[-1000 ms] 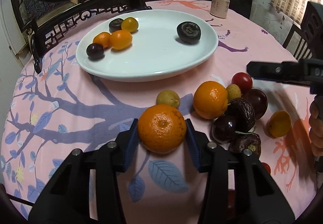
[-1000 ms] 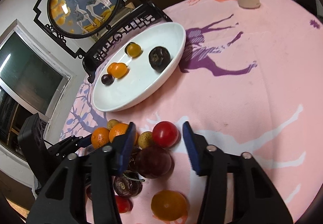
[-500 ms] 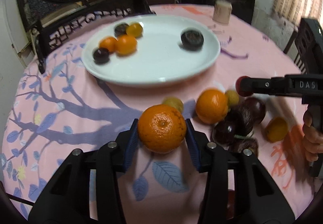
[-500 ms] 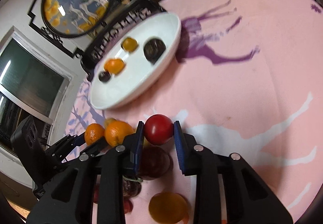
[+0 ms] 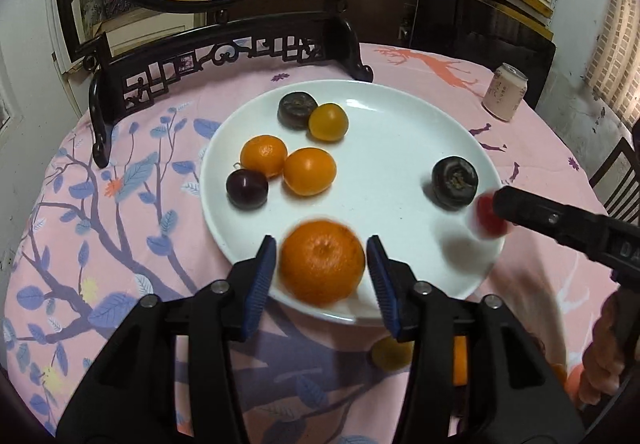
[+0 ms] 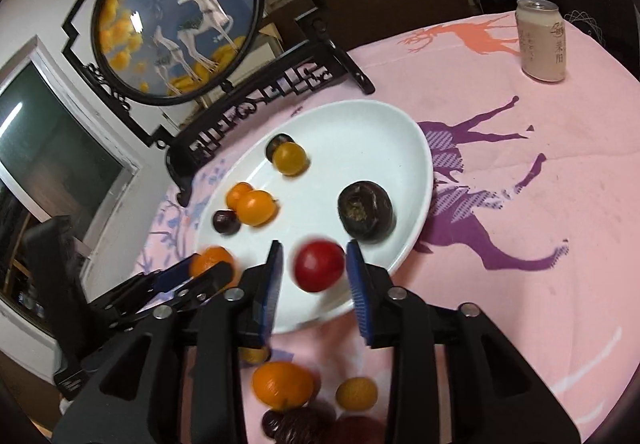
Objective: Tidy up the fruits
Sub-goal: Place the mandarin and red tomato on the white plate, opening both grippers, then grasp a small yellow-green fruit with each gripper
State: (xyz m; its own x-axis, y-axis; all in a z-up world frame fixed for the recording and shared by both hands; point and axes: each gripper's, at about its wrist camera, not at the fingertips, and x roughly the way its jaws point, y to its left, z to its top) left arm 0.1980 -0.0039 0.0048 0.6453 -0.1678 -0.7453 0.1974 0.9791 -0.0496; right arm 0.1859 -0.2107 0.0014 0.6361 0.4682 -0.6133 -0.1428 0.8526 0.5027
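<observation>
My left gripper stands open over the near rim of the white plate. A large orange, blurred, lies between its jaws with gaps on both sides. My right gripper is open over the plate's near edge. A red fruit, blurred, sits between its jaws, clear of both pads. The plate holds two small oranges, a yellow fruit, a dark plum and two dark wrinkled fruits.
A pink drink can stands at the table's far right. A carved dark wooden stand with a round horse picture rises just behind the plate. Loose fruits lie on the pink cloth below the right gripper: an orange, a yellow fruit, dark fruits.
Both grippers have moved from the fruit pile to over the plate. Each has opened, so the orange and the red fruit now sit loose between the jaws.
</observation>
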